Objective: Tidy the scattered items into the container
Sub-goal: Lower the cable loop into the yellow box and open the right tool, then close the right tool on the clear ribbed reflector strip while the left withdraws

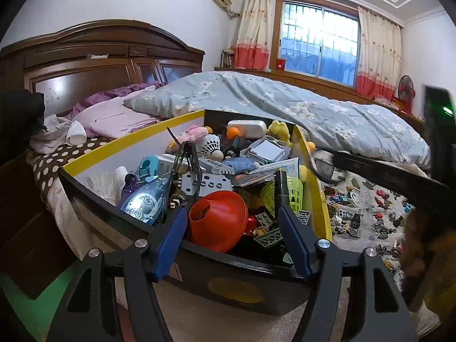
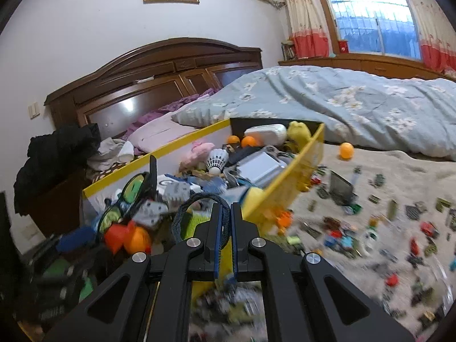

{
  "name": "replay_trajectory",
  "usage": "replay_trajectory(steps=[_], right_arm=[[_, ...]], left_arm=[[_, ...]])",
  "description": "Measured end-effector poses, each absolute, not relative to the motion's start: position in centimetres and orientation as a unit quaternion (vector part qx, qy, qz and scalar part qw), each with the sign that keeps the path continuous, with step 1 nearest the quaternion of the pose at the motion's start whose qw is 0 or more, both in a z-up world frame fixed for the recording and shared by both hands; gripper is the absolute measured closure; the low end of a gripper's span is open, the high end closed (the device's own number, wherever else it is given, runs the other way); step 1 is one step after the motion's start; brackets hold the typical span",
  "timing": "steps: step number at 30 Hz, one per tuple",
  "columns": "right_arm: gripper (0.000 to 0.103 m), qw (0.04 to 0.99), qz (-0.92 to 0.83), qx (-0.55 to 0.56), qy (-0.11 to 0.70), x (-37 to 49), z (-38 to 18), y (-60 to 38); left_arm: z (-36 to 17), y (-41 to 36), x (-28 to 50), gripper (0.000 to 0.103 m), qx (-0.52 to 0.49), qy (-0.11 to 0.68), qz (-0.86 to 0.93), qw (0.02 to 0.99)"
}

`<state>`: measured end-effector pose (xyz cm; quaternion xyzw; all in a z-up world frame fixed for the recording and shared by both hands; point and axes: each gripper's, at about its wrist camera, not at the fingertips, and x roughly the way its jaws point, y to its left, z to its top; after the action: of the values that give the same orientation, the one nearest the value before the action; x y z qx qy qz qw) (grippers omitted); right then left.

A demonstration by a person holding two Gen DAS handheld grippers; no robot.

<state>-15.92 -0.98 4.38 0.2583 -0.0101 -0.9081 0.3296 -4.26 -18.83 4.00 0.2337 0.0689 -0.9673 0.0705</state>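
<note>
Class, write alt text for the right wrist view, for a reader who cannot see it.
The shut right claw pinches a dark blue cord loop above a yellow-rimmed box heaped with toys, shuttlecocks and orange balls on a bed. Small building bricks lie scattered over the beige blanket to the right, with one orange ball beside a blue floral quilt.

The container (image 1: 182,119) is an open box with yellow-edged rims and dark outer walls, standing on the bed and heaped with odds and ends: a red cup (image 1: 218,219) on its side, a white shuttlecock (image 1: 211,144), orange balls (image 1: 233,132), a green mesh basket (image 1: 295,191). Beside it, small building bricks (image 2: 370,228) lie scattered across the beige cover, and one orange ball (image 2: 346,150) rests near the quilt.
</note>
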Motion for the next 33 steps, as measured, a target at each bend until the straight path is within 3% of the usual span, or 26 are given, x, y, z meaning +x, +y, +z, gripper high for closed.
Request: replay_trajectory(steps=[6,8,11,27,33], right_arm=[[0.095,0.338,-0.899,0.280,0.003,-18.7,3.9,-4.3],[0.079,0.338,-0.898,0.283,0.004,-18.9,3.7,-4.8],[0.065,0.335,-0.902,0.273,0.007,-18.5,3.7,-4.8],[0.065,0.333,-0.903,0.271,-0.003,-13.1,4.3,1.3],[0.065,0.272,-0.920,0.282,-0.020,-10.6,2.8,8.2]], left_arm=[[3.9,-18.6,-4.1,0.032,0.231,0.067,-0.968,0.067],[3.9,-18.5,-4.1,0.031,0.231,0.067,-0.968,0.067],[3.9,-18.5,-4.2,0.030,0.230,0.067,-0.969,0.067],[4.5,-17.7,-4.3,0.028,0.227,0.074,-0.969,0.056],[5.2,-15.4,-4.4,0.028,0.222,0.059,-0.973,0.029]])
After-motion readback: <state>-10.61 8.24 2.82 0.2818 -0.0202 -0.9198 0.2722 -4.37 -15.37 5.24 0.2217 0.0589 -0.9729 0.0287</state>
